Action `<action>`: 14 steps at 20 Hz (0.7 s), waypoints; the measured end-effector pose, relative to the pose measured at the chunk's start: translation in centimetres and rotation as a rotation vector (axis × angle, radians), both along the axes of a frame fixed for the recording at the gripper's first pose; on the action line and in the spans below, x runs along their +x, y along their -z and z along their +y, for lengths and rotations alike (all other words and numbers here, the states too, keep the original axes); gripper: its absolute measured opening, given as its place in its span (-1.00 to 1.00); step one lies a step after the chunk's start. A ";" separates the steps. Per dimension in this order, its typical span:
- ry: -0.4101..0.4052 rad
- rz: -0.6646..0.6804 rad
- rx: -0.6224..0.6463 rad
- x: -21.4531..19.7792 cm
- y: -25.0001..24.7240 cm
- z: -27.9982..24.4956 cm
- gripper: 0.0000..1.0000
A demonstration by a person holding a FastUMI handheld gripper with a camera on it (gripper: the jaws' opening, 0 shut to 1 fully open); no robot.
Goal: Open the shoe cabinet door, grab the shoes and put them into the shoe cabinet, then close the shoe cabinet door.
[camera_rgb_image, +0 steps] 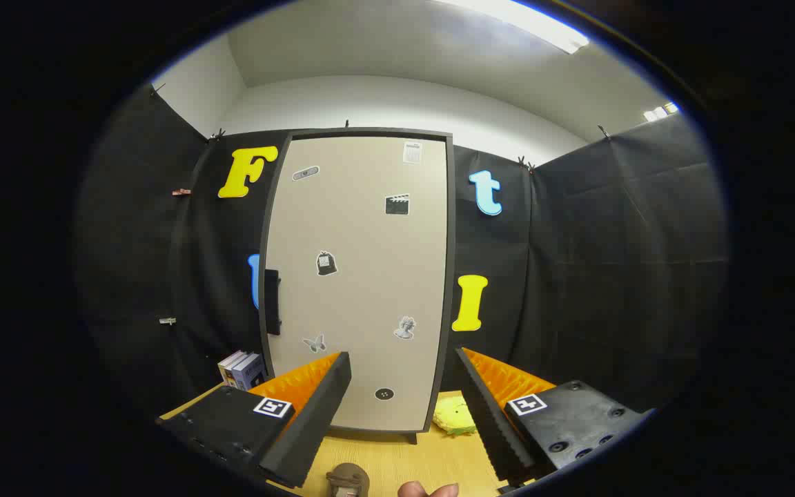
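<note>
Gripper (403, 376) spread wide, nothing between the fingers, not touching anything. Cabinet (359, 276) stands straight ahead beyond the fingers, upright on the table (411, 462), door shut. Door is a pale panel in a dark frame with small stickers scattered over it. Dark handle (272, 301) sits on the cabinet's left edge, about mid-height. Cabinet's near bottom edge shows a short foot on the right.

Shoe (348, 480) is near, on the table just below the gap between the fingers, closer to the left finger; brownish, only its top visible. Fingertips of a hand (428, 490) just right of the shoe, apart from it.

Yellow soft object (456, 416) lies on the table at the cabinet's right foot, just inside the right finger. Books (242, 369) stand left of the cabinet, at the far-left table edge, behind the left finger.
</note>
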State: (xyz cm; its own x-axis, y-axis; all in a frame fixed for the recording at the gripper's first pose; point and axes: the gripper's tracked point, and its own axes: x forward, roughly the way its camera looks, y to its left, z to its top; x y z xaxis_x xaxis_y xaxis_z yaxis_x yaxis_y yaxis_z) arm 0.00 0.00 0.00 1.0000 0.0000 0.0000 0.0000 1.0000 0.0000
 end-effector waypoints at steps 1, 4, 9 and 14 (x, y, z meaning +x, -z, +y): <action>0.001 0.001 0.002 0.0 0.0 0.0 0.95; 0.004 0.002 -0.001 -0.1 0.0 0.0 0.95; 0.007 0.000 0.004 -0.3 -0.1 0.0 0.95; 0.007 -0.001 0.002 -0.4 -0.2 0.2 0.95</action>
State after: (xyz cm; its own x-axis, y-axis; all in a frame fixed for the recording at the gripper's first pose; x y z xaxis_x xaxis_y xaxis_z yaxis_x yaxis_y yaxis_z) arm -0.36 0.18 0.15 1.0000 -0.0074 0.0014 0.0074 1.0000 0.0023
